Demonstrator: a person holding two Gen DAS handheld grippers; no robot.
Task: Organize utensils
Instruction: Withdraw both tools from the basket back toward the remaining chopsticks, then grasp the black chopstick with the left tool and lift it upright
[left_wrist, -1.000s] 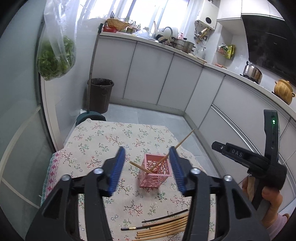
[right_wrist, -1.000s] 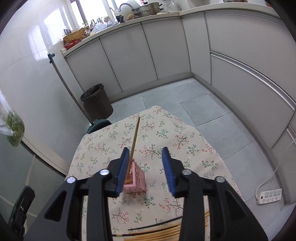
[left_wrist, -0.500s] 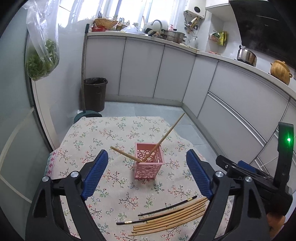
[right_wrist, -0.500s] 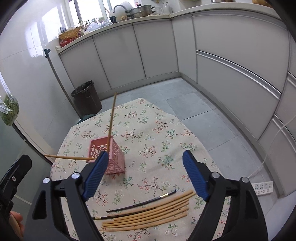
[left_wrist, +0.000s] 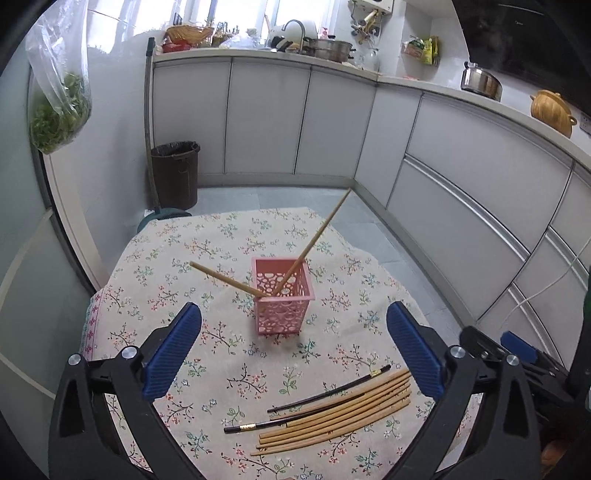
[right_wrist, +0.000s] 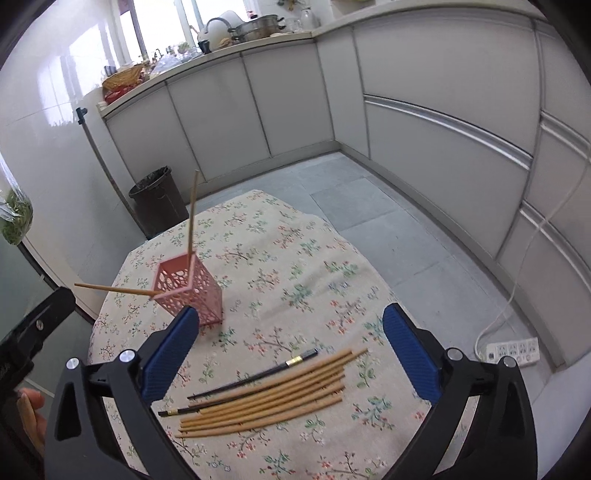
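- Surface: a small table covered with a floral tablecloth (left_wrist: 229, 258), standing on a grey tiled floor (right_wrist: 369, 206).
- Room: a kitchen with white cabinets (left_wrist: 266, 118) running around the corner from 12 to 3 o'clock of the left wrist view; a dark waste bin (left_wrist: 175, 173) stands on the floor at 11 o'clock, and a bag of greens (left_wrist: 55, 107) hangs at 10 o'clock.
- A white power strip (right_wrist: 511, 350) lies on the floor at 3 o'clock of the right wrist view.
- Pink basket (left_wrist: 282, 295): upright near the table centre, holding two wooden chopsticks (left_wrist: 314, 240) that lean apart.
- Loose chopsticks (left_wrist: 332, 413): a flat bundle, wooden and black, on the cloth at 5 o'clock of the basket.
- Left gripper (left_wrist: 293, 354): jaws have just been opening, now spread fully wide and empty.
- Right gripper (right_wrist: 291, 354): jaws have just been opening, now fully wide and empty, above the bundle.
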